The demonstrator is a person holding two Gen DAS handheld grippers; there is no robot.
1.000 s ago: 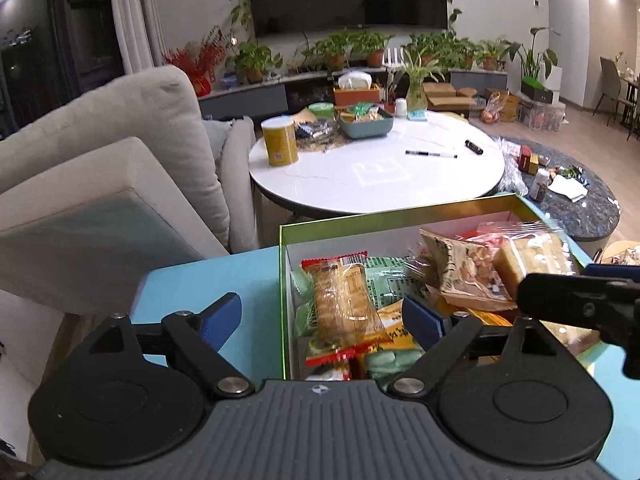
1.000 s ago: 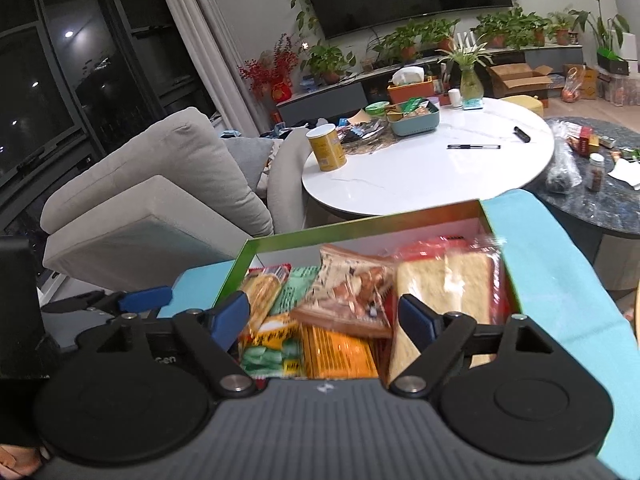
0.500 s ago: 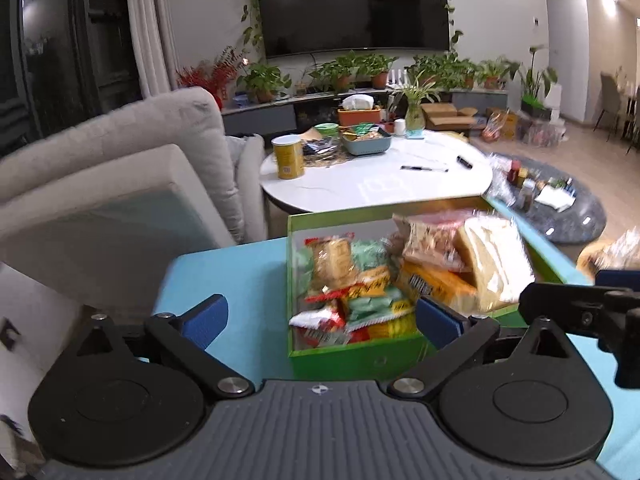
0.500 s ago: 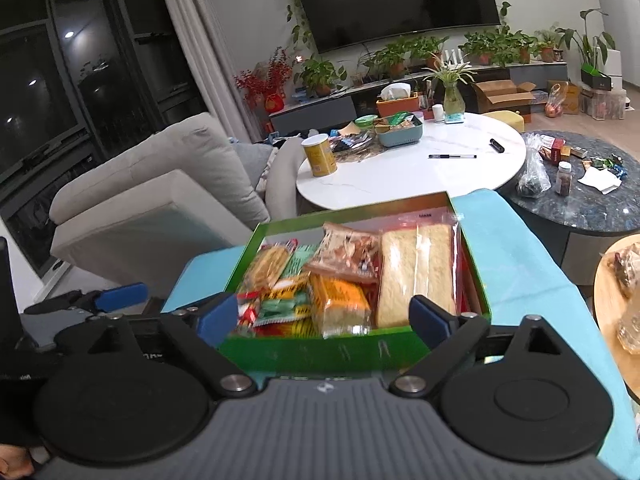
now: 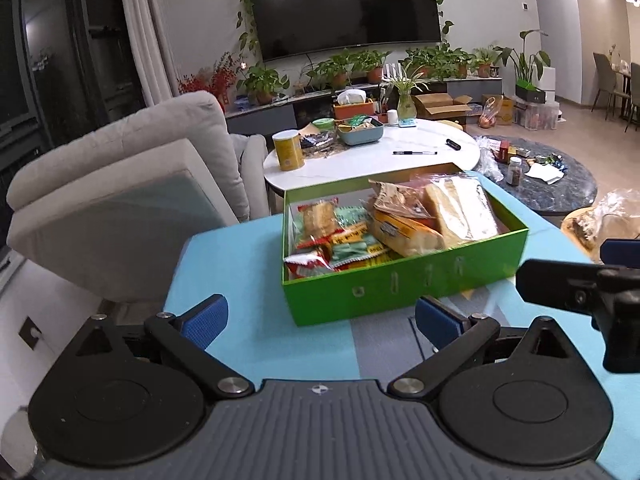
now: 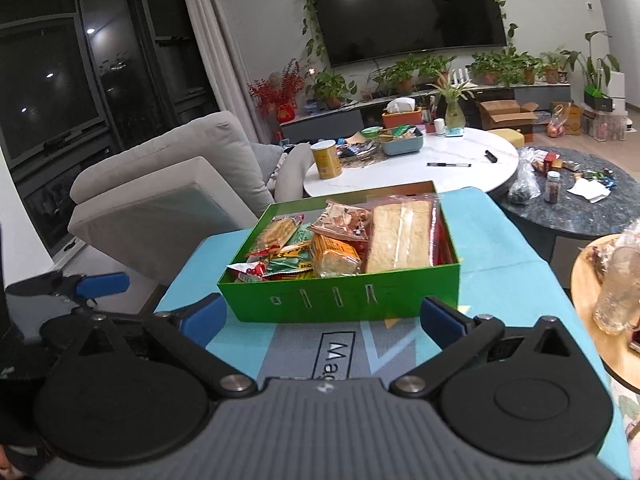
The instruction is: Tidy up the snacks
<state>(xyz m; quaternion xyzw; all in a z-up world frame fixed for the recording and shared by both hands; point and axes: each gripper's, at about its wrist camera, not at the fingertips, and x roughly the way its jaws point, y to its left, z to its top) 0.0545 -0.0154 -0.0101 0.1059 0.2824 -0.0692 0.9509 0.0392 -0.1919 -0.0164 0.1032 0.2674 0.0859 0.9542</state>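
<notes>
living room, blue tabletop [image 5: 240,256]. i've pulled both grippers back from the green box [image 6: 344,300]; left gripper [image 5: 320,316] and right gripper [image 6: 324,316] spread, empty. snacks [image 6: 400,236] all inside, looks finished.

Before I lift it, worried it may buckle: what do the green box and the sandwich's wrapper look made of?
Green box: seemingly glossy paperboard; thin straight walls, pale unprinted inside, punched slots. Sandwich wrapper: clear thin plastic film; bread shows through, surface glints.

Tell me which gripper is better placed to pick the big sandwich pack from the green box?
Probably right: the right gripper is open, and the sandwich pack lies at its side of the green box.
</notes>
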